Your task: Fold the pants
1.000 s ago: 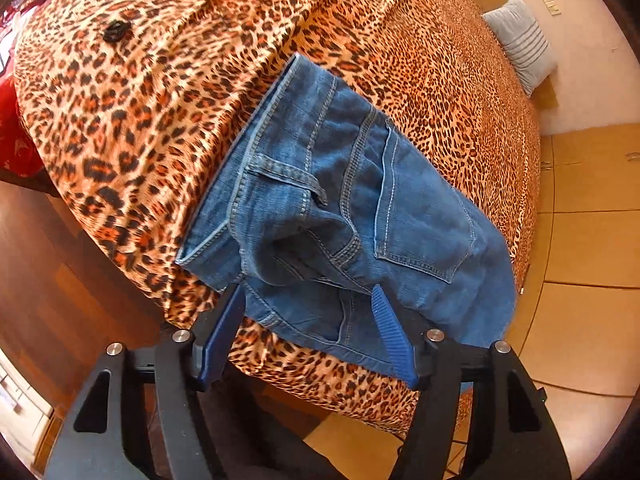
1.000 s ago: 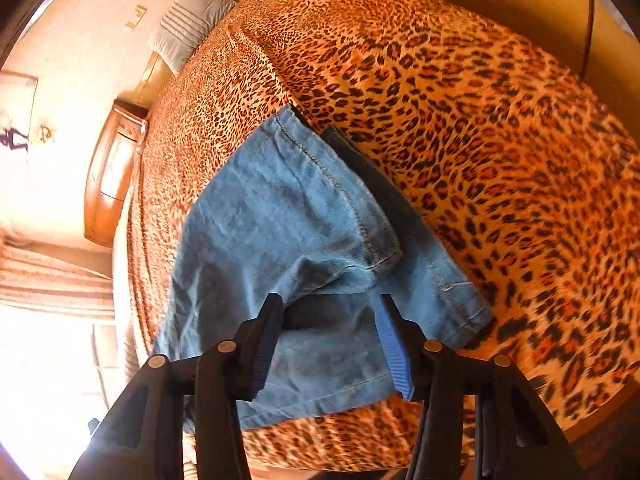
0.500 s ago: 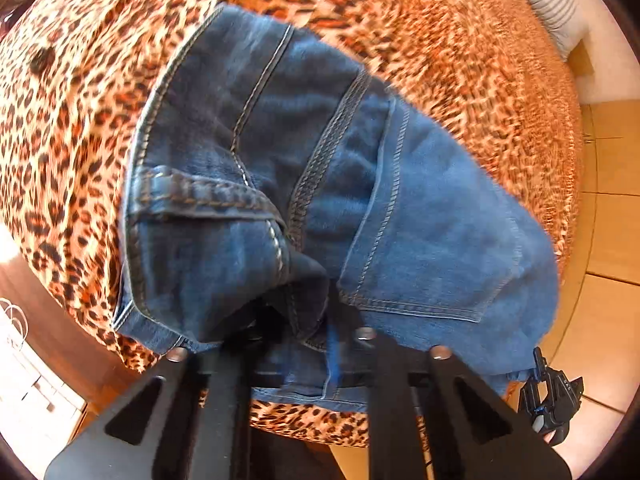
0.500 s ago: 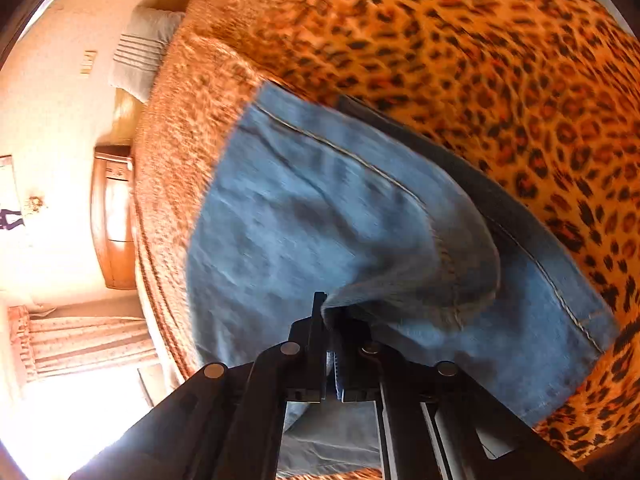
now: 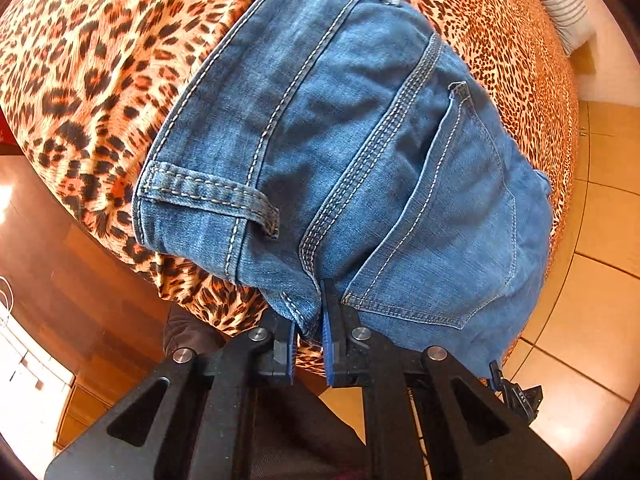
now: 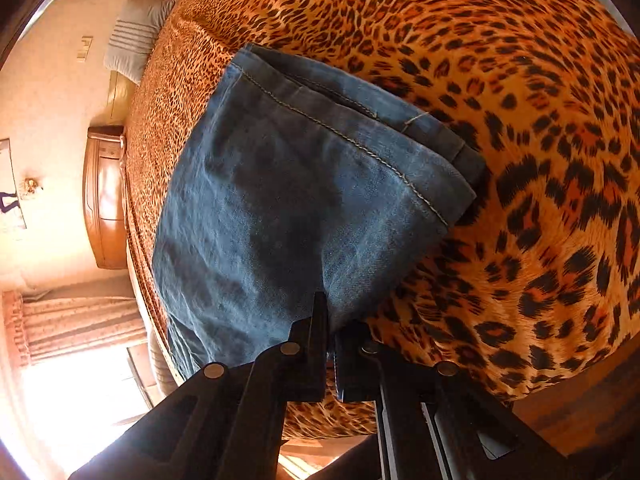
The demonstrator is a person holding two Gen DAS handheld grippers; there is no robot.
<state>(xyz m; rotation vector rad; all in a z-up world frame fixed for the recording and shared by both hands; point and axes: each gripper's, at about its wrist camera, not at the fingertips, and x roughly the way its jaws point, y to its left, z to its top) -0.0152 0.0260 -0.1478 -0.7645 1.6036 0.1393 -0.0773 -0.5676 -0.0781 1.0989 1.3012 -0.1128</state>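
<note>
Both grippers had come down onto the jeans (image 5: 360,152) since a second earlier, when their jaws stood spread above the denim; now each pair was pressed together on a fold of cloth.

On the left, the left gripper (image 5: 310,320) pinched the near edge of the jeans at the seat, right where the heavy double-stitched centre seam ran down to the blue pads. A belt loop (image 5: 208,196) lay flat across the waistband to the left of the seam, and a back pocket (image 5: 436,240) spread out to the right of it. The jeans lay folded on the leopard-print bedspread (image 5: 100,60), their near edge hanging just over the side of the bed. Wooden floor showed below left, pale tiles (image 5: 600,240) to the right, and a grey striped pillow (image 5: 564,0) sat at the far corner of the bed. The tip of the other gripper poked in at the lower right edge of this view.

On the right, the right gripper (image 6: 330,320) clamped the near edge of the folded legs (image 6: 288,208), with the hems (image 6: 440,148) stacked to its right. The same bedspread (image 6: 540,120) filled the right side of that view. A wooden nightstand (image 6: 106,196) stood beside the bed at the far left, with the pillow (image 6: 136,36) above it and a bright window lower down.
</note>
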